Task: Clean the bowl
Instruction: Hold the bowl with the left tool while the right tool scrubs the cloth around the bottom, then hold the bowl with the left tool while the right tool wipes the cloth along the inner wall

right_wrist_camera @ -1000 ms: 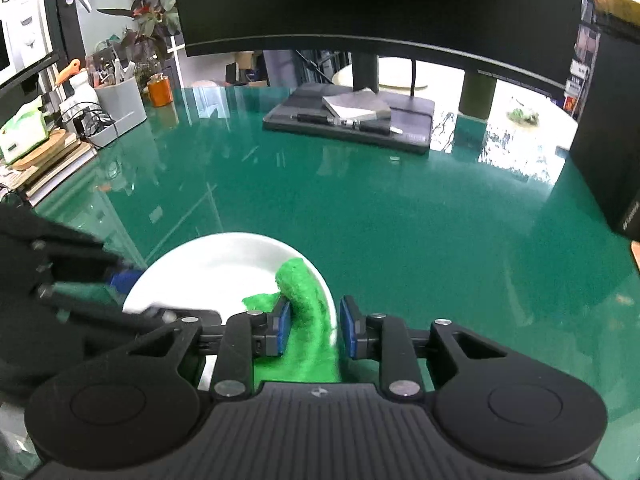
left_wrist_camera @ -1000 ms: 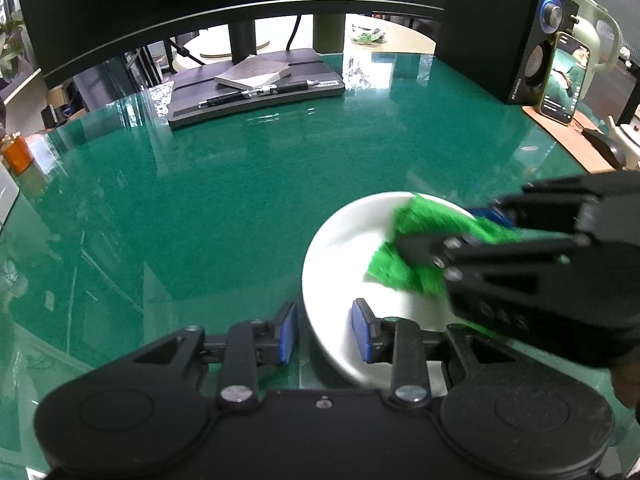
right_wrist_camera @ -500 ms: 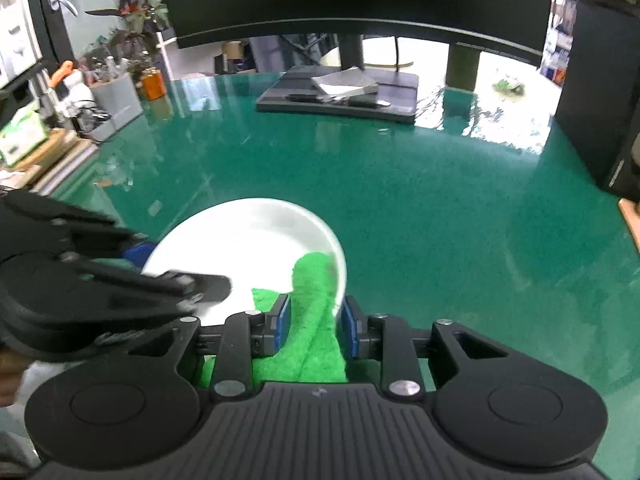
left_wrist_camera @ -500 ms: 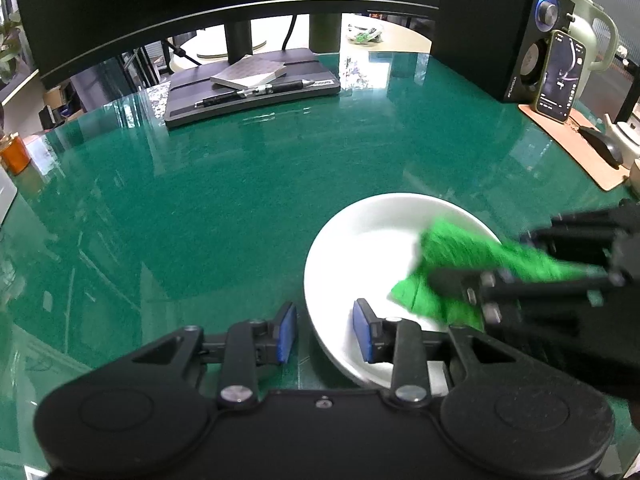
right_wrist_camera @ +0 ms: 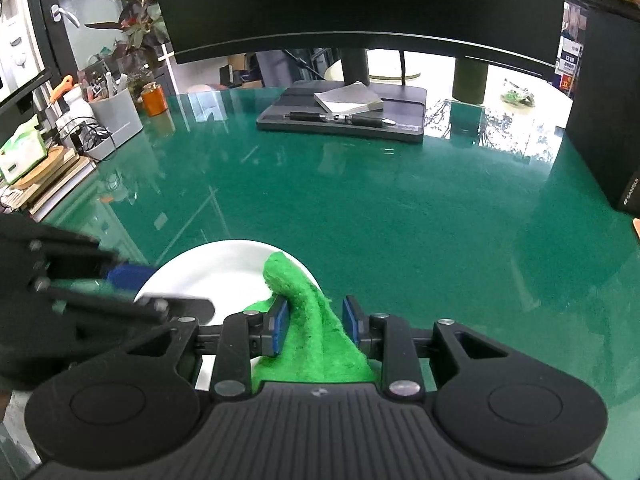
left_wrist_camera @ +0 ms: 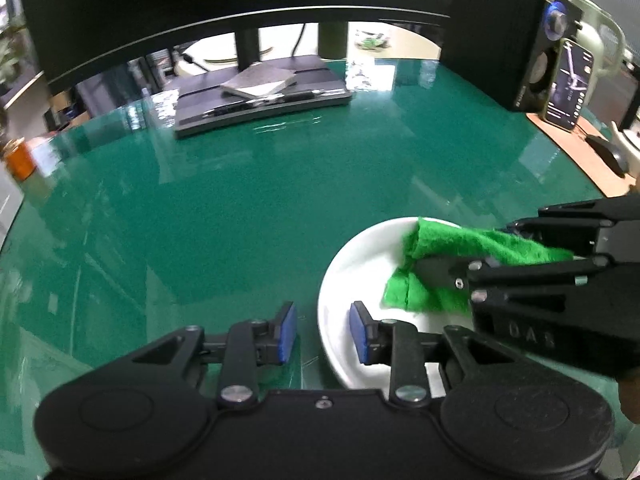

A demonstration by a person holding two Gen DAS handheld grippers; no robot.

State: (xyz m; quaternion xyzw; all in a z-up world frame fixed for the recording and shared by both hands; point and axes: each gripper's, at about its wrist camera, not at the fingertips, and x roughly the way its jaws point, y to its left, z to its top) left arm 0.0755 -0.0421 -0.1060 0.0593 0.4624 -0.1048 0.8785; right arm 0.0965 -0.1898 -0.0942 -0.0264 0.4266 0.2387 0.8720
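A white bowl (left_wrist_camera: 360, 264) sits on the green glass table (left_wrist_camera: 240, 208). My left gripper (left_wrist_camera: 323, 332) is shut on its near-left rim, one blue pad inside the bowl and one outside. A green cloth (left_wrist_camera: 460, 248) lies over the bowl's right half, reaching its far rim. In the right wrist view, my right gripper (right_wrist_camera: 314, 320) is shut on that cloth (right_wrist_camera: 288, 276), which bunches up between the pads and drapes into the bowl (right_wrist_camera: 216, 272). The left gripper (right_wrist_camera: 160, 292) shows at the bowl's left edge there. The gripper bodies hide the bowl's near side.
A large monitor (right_wrist_camera: 360, 0) stands at the back, with a notepad and pens (right_wrist_camera: 344, 116) on its stand base. A black speaker (left_wrist_camera: 500, 40) and a phone (left_wrist_camera: 568, 84) stand at the right. A pen holder (right_wrist_camera: 116, 116), orange jar (right_wrist_camera: 154, 100) and tissue box (right_wrist_camera: 24, 156) line the left edge.
The right gripper slid the cloth from the bowl's far middle toward its right side, then back up to the far rim. The left gripper kept its hold on the rim.
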